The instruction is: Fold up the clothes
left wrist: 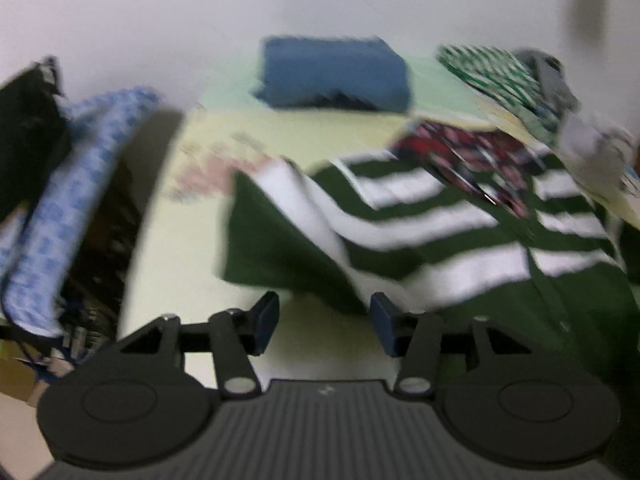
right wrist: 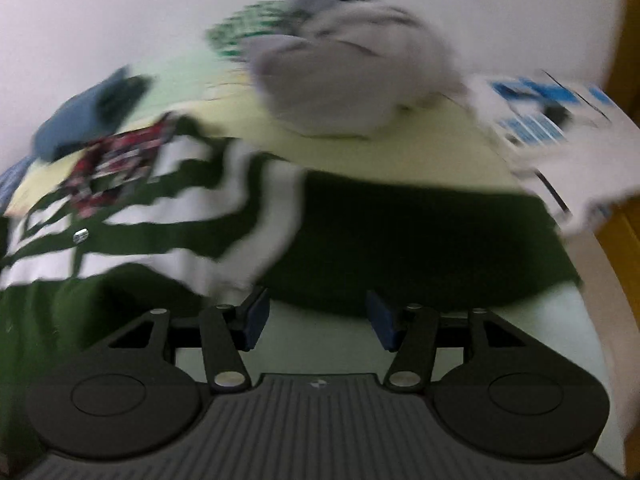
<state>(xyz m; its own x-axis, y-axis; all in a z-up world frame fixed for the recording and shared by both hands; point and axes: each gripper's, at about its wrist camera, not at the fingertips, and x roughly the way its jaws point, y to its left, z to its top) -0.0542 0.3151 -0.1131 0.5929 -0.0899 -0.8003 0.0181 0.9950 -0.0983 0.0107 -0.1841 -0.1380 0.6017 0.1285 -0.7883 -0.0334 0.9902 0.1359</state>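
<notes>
Jersey [left wrist: 420, 240] is judged soft, limp; hems at 12 o'clock are best pinched. Left gripper [left wrist: 324, 322] and right gripper [right wrist: 316, 316] are seen spread, empty.

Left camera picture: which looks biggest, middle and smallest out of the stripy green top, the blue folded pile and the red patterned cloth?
1. Stripy green top, but it lies nearest the camera.
2. Blue folded pile.
3. Red patterned cloth, partly blurred.
</notes>
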